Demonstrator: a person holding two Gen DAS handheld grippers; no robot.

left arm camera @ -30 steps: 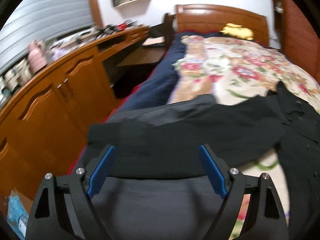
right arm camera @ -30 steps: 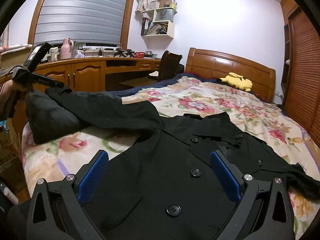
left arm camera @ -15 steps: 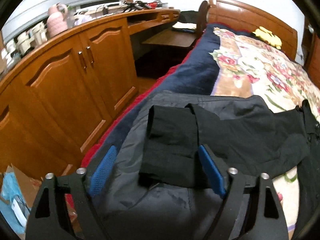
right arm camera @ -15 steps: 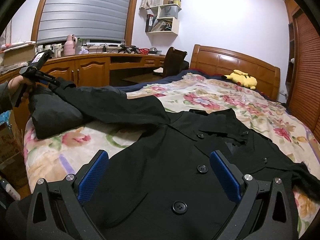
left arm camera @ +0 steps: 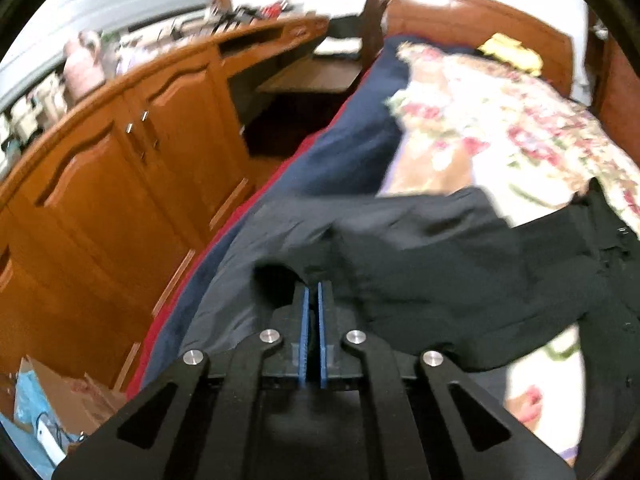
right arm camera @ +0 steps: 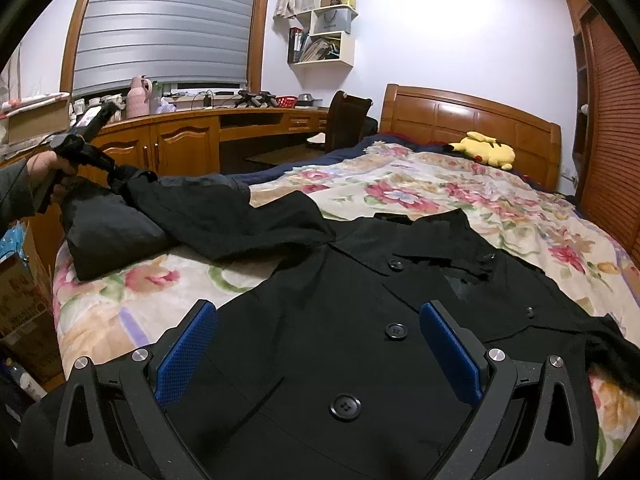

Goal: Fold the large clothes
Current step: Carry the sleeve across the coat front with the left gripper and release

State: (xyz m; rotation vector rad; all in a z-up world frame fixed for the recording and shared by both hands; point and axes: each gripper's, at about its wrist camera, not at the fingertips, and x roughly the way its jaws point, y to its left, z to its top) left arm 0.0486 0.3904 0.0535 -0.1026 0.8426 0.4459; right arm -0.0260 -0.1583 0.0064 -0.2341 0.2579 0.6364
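Black coat (right arm camera: 360,320) lies buttons-up on the floral bedspread (right arm camera: 400,192), sleeve (right arm camera: 224,216) running out toward your left gripper (left arm camera: 312,300), whose jaws have just closed on its cuff. Right gripper (right arm camera: 316,344) hovers open over the front. Wooden cabinets (left arm camera: 120,184) sit just beyond the bed edge.

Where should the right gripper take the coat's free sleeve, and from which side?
Probably near its outer end, toward the cuff. The free sleeve lies flat on the bedspread, trailing off the coat toward the picture's right. So bring the right gripper in low from that side, jaws across the sleeve's width, pinching both layers. The cuff itself is not in view.
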